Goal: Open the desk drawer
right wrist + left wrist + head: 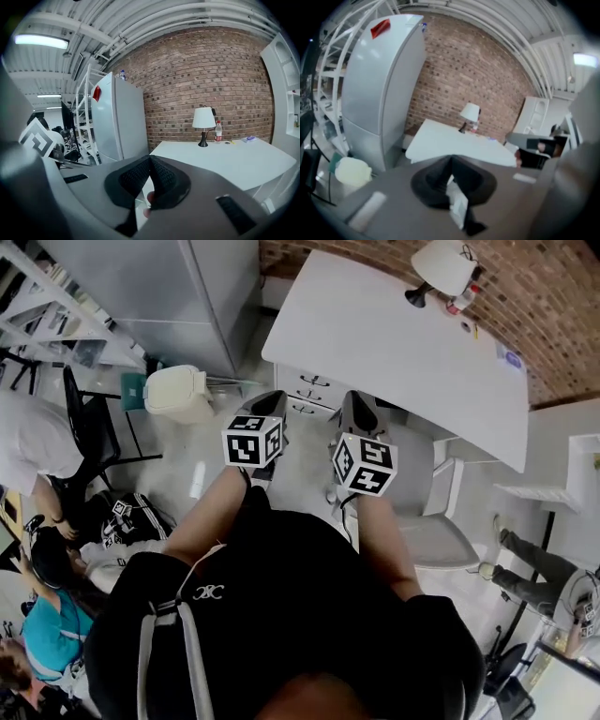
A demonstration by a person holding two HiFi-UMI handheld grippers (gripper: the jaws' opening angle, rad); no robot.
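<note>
You're looking at one desk (403,343): one lamp (442,266) and one bottle (218,130) on it, two drawer handles (314,381) under it, one fridge (159,287) and one bin (178,393) left of it.

Black short-sleeved top (281,615) is worn, lower centre of the head view. Grey straps (145,652) and a white emblem (208,592) are seen on it. Left gripper (272,401) and right gripper (358,401) are bodied in grey. Each is topped by a white cube (253,441) with black square markers. Black ribbed pads (164,176) are fitted.

a white desk (225,161) carries a lamp (203,119) and a bottle (218,131) at its back edge.
</note>
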